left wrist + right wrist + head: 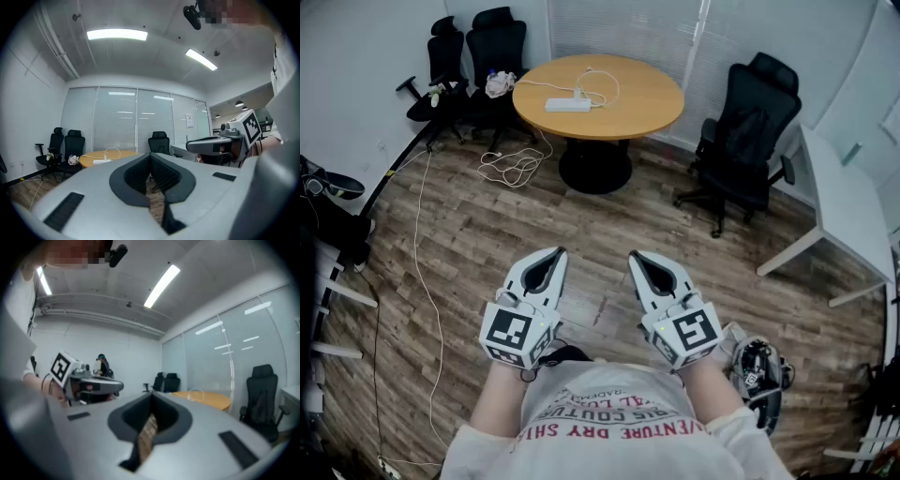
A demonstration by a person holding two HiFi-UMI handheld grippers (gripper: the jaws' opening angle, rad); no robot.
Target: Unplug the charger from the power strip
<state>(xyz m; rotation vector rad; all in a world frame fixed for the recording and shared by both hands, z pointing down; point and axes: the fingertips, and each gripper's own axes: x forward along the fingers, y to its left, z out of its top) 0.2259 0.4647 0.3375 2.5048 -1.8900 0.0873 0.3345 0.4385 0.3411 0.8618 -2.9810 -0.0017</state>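
A white power strip (568, 105) lies on the round wooden table (647, 103) at the far side of the room. A white charger (579, 92) sits plugged in at its right end, and a white cable (602, 82) loops behind it. Both grippers are held close to my body, far from the table, pointing level toward it. The left gripper (559, 251) has its jaws together with nothing between them, and so does the right gripper (634, 255). In the left gripper view the strip (101, 161) shows small beyond the closed tips (150, 154).
Black office chairs stand left of the table (492, 47) and to its right (750, 131). A white desk (848, 206) runs along the right. White cords (511, 169) trail over the wooden floor below the table.
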